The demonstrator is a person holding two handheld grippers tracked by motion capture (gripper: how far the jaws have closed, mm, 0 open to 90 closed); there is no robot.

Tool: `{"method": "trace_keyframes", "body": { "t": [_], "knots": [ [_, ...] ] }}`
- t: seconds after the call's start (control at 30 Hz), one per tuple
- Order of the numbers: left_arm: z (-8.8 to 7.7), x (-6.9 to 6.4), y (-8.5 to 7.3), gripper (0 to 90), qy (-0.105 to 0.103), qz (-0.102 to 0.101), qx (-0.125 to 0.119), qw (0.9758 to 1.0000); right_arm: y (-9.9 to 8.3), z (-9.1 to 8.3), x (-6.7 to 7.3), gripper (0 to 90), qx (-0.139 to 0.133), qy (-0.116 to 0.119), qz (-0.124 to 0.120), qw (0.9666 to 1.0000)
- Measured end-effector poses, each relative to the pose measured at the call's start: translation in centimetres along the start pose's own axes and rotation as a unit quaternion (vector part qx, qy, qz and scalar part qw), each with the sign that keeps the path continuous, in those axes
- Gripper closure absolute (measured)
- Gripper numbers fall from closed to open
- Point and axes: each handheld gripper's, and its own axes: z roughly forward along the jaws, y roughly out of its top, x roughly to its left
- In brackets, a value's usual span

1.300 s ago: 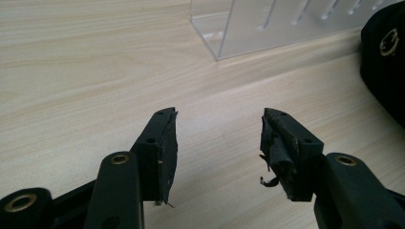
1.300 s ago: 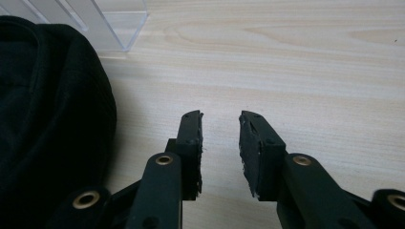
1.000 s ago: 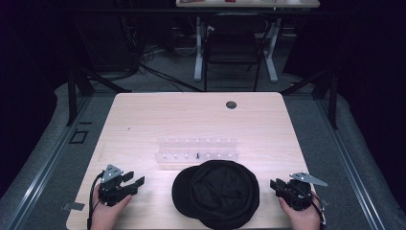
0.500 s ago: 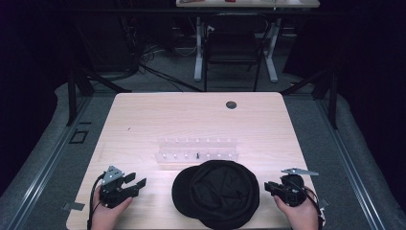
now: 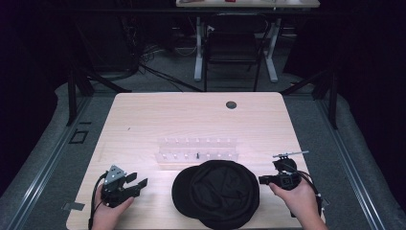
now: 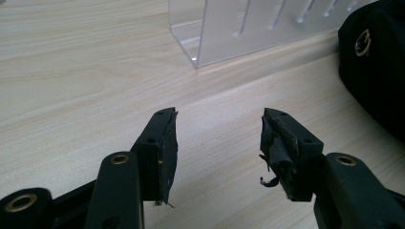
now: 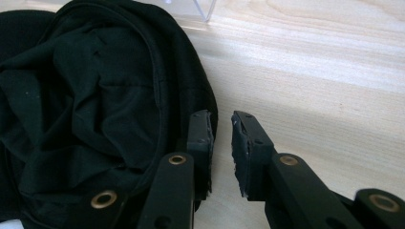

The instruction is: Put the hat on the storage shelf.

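The high view looks forward and down on the whole table (image 5: 143,120) from afar. Both gripper views sit low, close beside the black cap (image 5: 218,194), which all 3 views share.

No words, numbers, labels or brand names are showing clearly enough to read anywhere in these pictures. The black cap (image 5: 216,192) is showing a small round gold mark (image 6: 362,42) at about 2 o'clock in the left gripper view, but it is too small and blurry to read. The clear plastic rack (image 5: 197,149) and the wooden table (image 5: 143,120) are carrying no writing that can be seen.
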Motion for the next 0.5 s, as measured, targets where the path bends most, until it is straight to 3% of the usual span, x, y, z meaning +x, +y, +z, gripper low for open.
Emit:
{"method": "trace_keyframes", "body": {
  "t": [0.27, 0.37, 0.43, 0.5],
  "knots": [
    [0.1, 0.0, 0.0, 47.2, -0.002, 0.003, 0.007, 1.0000, 1.0, 0.4, 0.3, 77.5, 0.022, 0.015, 0.016, 0.9995],
    [0.1, 0.0, 0.0, 47.2, -0.002, 0.003, 0.006, 1.0000, 1.4, 0.7, 0.4, 77.6, 0.036, 0.019, 0.022, 0.9989],
    [0.1, 0.0, 0.0, 47.2, -0.002, 0.005, 0.007, 1.0000, 1.7, 0.8, 0.3, 77.5, 0.061, 0.023, 0.020, 0.9977],
    [0.1, 0.0, 0.0, 47.1, -0.003, 0.006, 0.008, 1.0000, 1.9, 0.9, 0.4, 76.3, 0.063, 0.028, 0.029, 0.9972]
  ]
}}
